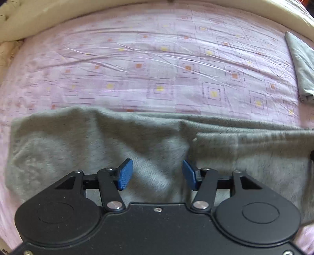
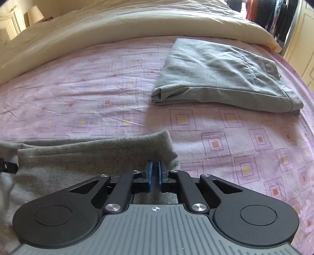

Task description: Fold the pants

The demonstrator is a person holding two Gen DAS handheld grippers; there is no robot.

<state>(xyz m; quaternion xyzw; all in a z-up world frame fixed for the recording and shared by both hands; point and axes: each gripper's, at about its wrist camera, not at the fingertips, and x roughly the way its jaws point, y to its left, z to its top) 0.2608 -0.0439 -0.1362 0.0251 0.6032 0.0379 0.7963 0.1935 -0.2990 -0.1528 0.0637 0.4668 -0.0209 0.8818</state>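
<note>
One pair of grey fleece pants point(image 1: 98, 141) lies spread across the near part of the bed, on a pink sheet point(image 1: 149, 64) printed with small squares. In the left wrist view the cloth fills the lower half of the frame, rumpled, with a raised fold running down its middle and a layered edge reaching off to the right. The left gripper point(image 1: 158, 174) hangs over this cloth with its blue fingers point(image 1: 124, 174) spread wide apart and nothing between them; whether the tips touch the fabric cannot be told.

The right wrist view shows what the left one does not: the end of the pants point(image 2: 109, 149), a rounded corner that rises a little from the sheet point(image 2: 225, 141). The right gripper point(image 2: 155, 172) has its fingers point(image 2: 150, 175) drawn nearly together at this corner, and grey cloth runs into the narrow slot between them, so they are pinching the fabric there. A small black part shows at the left edge of this view, against the cloth.

Farther up the bed, well apart from the pants, lies a second grey garment, folded trousers point(image 2: 221, 76) with a pocket slit showing. The left view catches only a sliver of them point(image 1: 300, 64) at its right edge. A cream duvet point(image 2: 109, 25) lies bunched along the far side of the sheet, and hanging clothes point(image 2: 272, 13) show at the top right.
</note>
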